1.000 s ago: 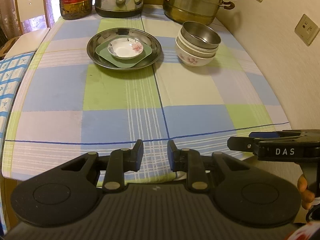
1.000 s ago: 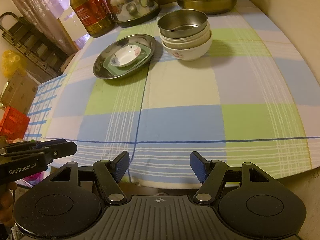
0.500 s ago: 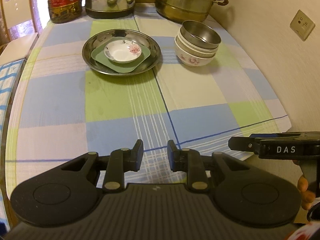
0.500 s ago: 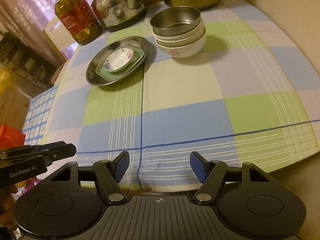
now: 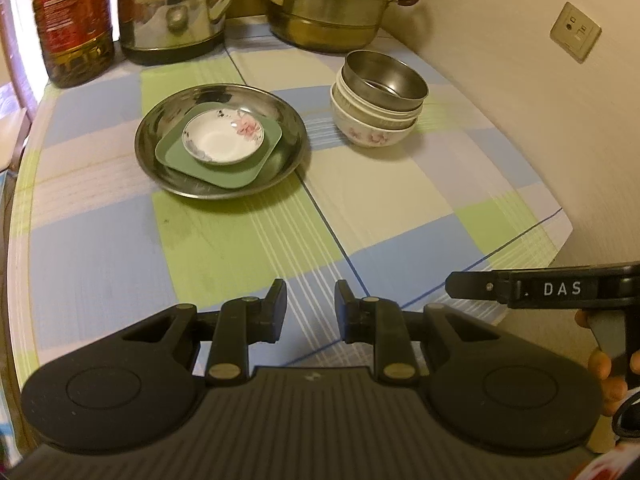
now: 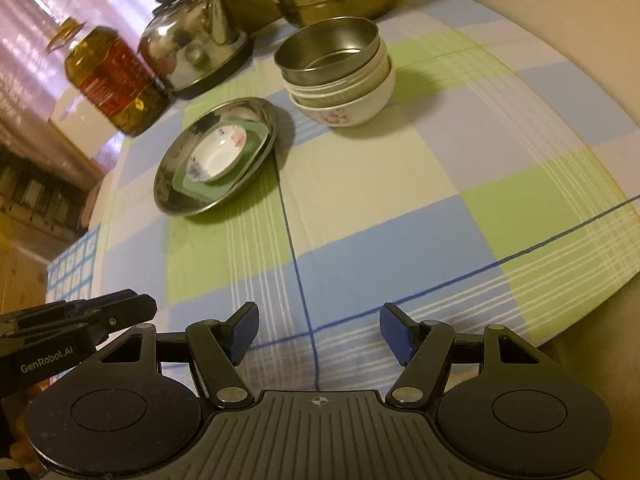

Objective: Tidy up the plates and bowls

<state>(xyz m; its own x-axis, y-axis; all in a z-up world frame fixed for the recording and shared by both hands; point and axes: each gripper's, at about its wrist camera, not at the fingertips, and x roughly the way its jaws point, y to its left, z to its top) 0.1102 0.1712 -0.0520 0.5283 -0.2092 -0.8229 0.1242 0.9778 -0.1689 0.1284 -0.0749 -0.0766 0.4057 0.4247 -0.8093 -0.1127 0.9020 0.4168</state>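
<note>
Apparently sorted already: my left claw (image 5: pixel 310 306) gapes narrowly, my right claw (image 6: pixel 318 334) wide, both empty. Far off, the steel-topped stack of flowered bowls (image 5: pixel 378 104) sits right of the round steel plate (image 5: pixel 221 146); I'd approach level.

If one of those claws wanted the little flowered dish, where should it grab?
Probably by its raised rim. The little flowered dish sits flat on a green tray inside a steel plate, so coming from above, one finger inside and one outside, looks easiest.
</note>
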